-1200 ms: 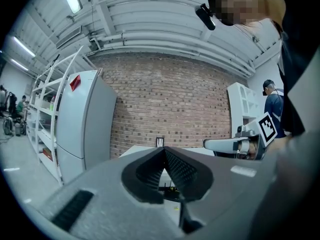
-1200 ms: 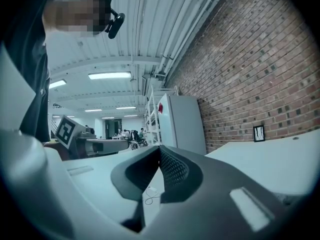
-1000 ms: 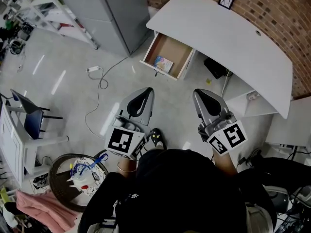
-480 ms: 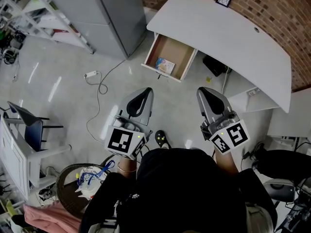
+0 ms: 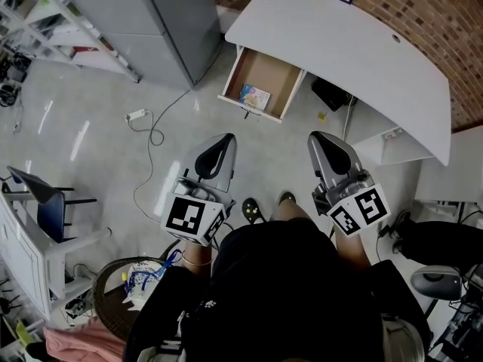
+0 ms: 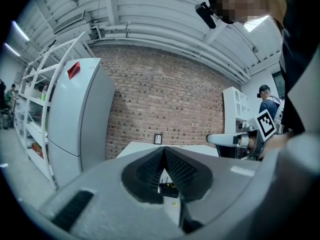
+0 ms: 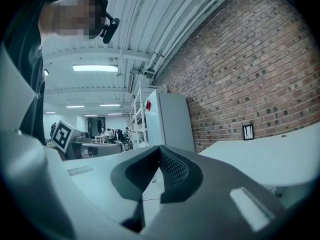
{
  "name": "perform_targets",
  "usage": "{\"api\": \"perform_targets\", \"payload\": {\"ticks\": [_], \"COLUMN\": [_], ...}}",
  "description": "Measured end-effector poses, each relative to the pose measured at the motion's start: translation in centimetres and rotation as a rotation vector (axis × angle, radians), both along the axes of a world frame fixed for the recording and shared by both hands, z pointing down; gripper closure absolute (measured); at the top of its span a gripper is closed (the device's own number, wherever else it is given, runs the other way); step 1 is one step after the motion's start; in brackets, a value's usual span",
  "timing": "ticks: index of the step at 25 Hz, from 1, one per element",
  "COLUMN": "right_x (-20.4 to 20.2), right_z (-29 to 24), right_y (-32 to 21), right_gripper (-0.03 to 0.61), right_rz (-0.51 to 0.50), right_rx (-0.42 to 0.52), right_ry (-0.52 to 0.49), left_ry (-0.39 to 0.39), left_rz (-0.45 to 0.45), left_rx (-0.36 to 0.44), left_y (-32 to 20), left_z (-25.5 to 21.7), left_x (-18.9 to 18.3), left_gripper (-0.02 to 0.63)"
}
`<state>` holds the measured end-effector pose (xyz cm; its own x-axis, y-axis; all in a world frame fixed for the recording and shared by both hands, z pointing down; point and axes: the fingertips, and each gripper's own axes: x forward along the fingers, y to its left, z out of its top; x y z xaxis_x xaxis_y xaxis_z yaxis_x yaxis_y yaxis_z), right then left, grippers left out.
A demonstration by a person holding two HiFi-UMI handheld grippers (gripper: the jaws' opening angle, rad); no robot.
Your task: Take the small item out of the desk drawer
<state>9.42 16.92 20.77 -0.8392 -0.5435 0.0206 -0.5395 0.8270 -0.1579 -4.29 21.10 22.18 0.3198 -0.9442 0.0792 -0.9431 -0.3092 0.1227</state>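
Both grippers shut and empty; item sits in the open drawer, well ahead of the tips.

L gripper (image 5: 225,142) and R gripper (image 5: 322,140) are side by side in head view, tips pointing toward the desk (image 5: 355,47). In both gripper views the jaws are closed pad to pad w/ nothing between. The drawer (image 5: 229,75) is pulled out under the desk's left end. The small item (image 5: 254,96), flat and colourful, lies on the drawer bottom near the front panel. It's well apart from both grippers, nearer the L one's line than the R's, w/ bare floor (image 5: 264,153) between. A cable (image 5: 151,130) lies on the floor left of the L gripper.
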Motion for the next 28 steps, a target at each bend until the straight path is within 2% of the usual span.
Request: {"api": "perform_targets", "payload": {"ticks": [7, 15, 28], "right_x": [0.4, -2.0, -3.7], "right_z": [0.3, 0.1, 1.1], "right_y": [-1.1, -3.8, -9.8], "right_gripper": [0.571, 0.571, 0.571], "right_rz": [0.011, -0.020, -0.011], "right_rx": [-0.011, -0.009, -0.021], "right_ry": [0.004, -0.016, -0.010], "left_ry": [0.006, -0.003, -0.014], "left_rz": [-0.004, -0.046, -0.046], "left_rx": [-0.006, -0.021, -0.019], "left_y": [-0.6, -2.0, -8.2], "left_z": [0.3, 0.5, 0.2], "left_x": [-0.2, -2.7, -4.6], "left_gripper": [0.616, 0.617, 0.616]}}
